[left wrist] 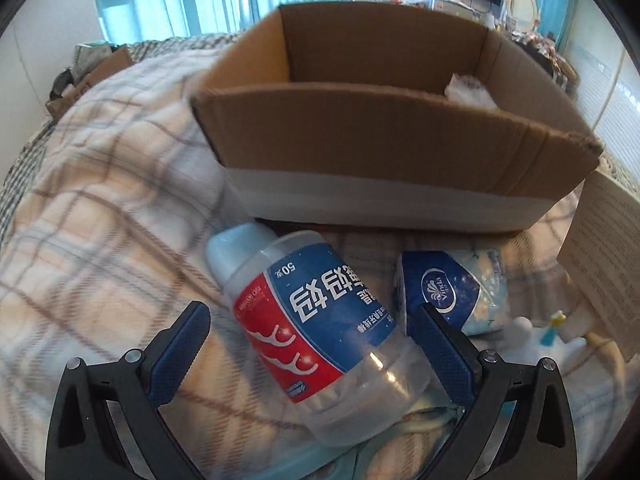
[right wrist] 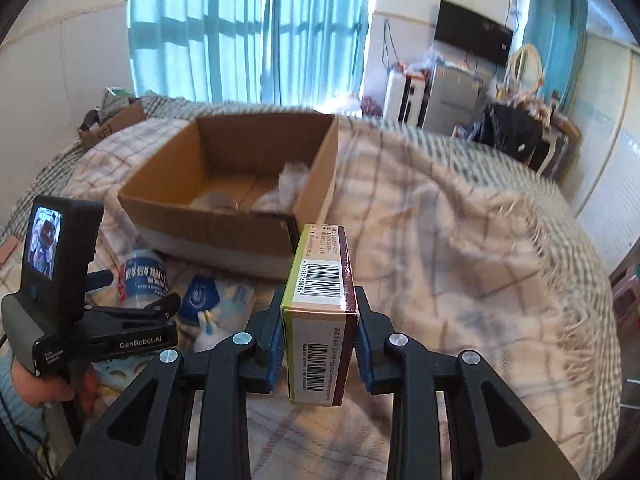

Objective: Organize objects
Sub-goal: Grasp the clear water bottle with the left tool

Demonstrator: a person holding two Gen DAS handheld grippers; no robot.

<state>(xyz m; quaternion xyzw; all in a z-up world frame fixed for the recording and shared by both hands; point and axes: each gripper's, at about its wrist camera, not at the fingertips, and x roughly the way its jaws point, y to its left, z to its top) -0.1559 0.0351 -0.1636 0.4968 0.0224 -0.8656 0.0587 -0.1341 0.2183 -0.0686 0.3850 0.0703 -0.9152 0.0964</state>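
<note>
Left gripper (left wrist: 310,344): jaws spread wide, one finger on either side of a clear plastic bottle (left wrist: 316,336) with a red-and-blue label and pale blue cap. The bottle lies on its side on the plaid blanket (left wrist: 100,200), cap pointing ahead and to the left of the gripper. The right finger sits close against the bottle's lower body; whether it touches cannot be told. The left finger stands apart from it.

Just right of that gripper, beside the bottle, lies a blue-and-white tissue pack (left wrist: 452,292). Further right, low in the view, is a small white figure (left wrist: 524,332); detail is blurred.

Directly ahead of the left gripper stands an open cardboard box (left wrist: 360,132), its near wall banded with pale tape along the base. Something white and crumpled (left wrist: 466,88) shows inside at the far right corner.

Right gripper (right wrist: 318,340): jaws closed on a small carton (right wrist: 320,304) with barcodes, green and maroon edges. The carton is held upright, clamped on its two broad faces by the blue pads (right wrist: 276,344), raised above the blanket.

From the right wrist view, the cardboard box lies ahead and to the left of the carton. The left gripper's body, with a small lit screen (right wrist: 42,242), sits at far left, the bottle and tissue pack beyond it.
</note>
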